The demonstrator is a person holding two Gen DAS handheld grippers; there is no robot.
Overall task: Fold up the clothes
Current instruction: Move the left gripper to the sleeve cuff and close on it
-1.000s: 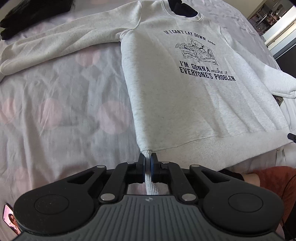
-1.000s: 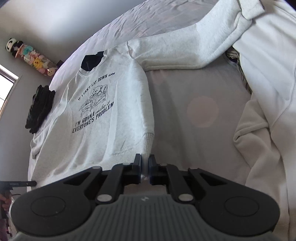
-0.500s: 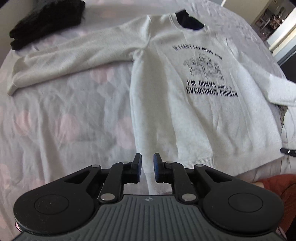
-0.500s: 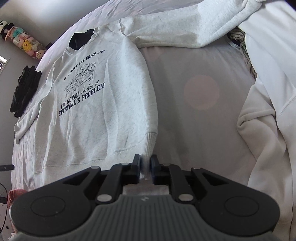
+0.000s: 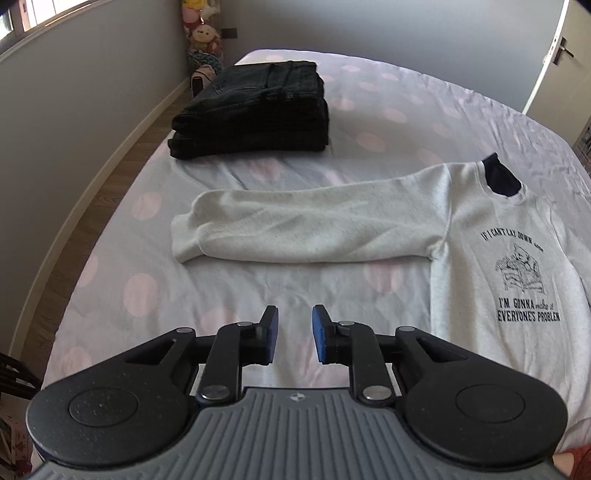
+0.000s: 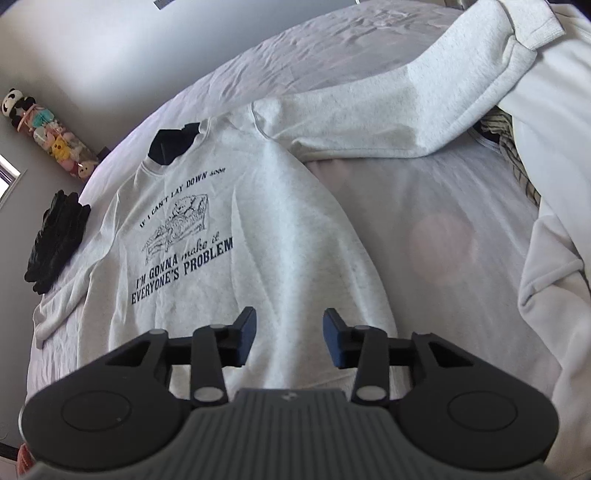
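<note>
A light grey sweatshirt (image 5: 491,295) with dark printed lettering lies flat, front up, on the bed. Its left sleeve (image 5: 295,229) stretches out sideways ahead of my left gripper (image 5: 294,334), which is open and empty above the sheet, left of the sweatshirt's body. In the right wrist view the sweatshirt (image 6: 251,236) lies spread out, its other sleeve (image 6: 424,110) reaching up onto a white heap. My right gripper (image 6: 289,338) is open and empty, just above the sweatshirt's lower right part.
A folded stack of black clothes (image 5: 255,110) sits at the far left of the bed (image 5: 110,288), also showing in the right wrist view (image 6: 55,243). White clothes (image 6: 554,277) are heaped on the right. The bed's left edge runs along a wall, with plush toys (image 5: 203,33) in the corner.
Both grippers let go of the sweatshirt's hem corners and opened. The left gripper swung left toward the left sleeve; the right gripper moved forward over the sweatshirt's body.
</note>
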